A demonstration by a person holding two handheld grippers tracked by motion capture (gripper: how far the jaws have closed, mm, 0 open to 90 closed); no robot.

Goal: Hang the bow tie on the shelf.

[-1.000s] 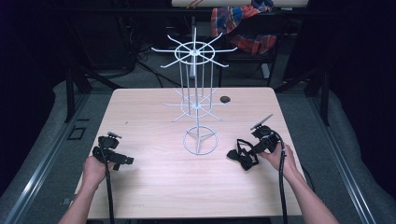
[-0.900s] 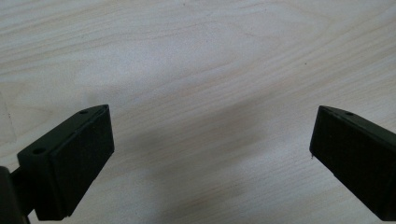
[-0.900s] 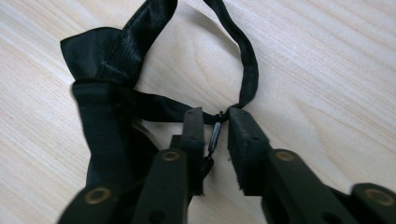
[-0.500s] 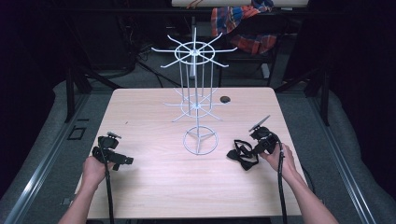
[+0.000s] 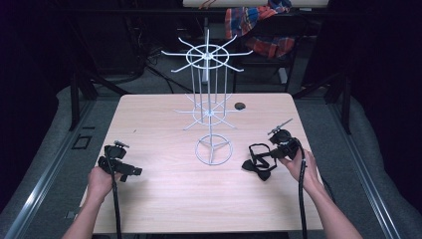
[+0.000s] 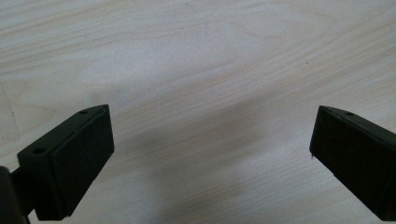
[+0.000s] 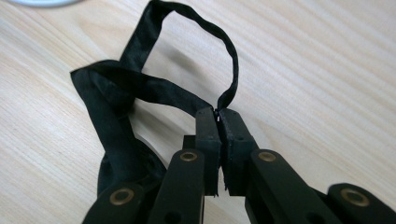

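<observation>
A black bow tie with a thin neck strap (image 5: 260, 160) lies on the wooden table (image 5: 164, 199) right of the wire stand's ring base. My right gripper (image 5: 270, 153) is shut on the strap, and the right gripper view has the strap (image 7: 224, 56) looping up from the pinched jaws of that gripper (image 7: 218, 116) to the bow (image 7: 114, 121) at left. My left gripper (image 5: 133, 172) rests low over the table at the left. The left gripper (image 6: 210, 140) stands open over bare wood.
A white wire spinner rack (image 5: 209, 107) with two tiers of hooks stands mid-table on a ring base (image 5: 214, 149). A small dark round object (image 5: 240, 105) lies behind it. Table edges drop to a grey floor on both sides.
</observation>
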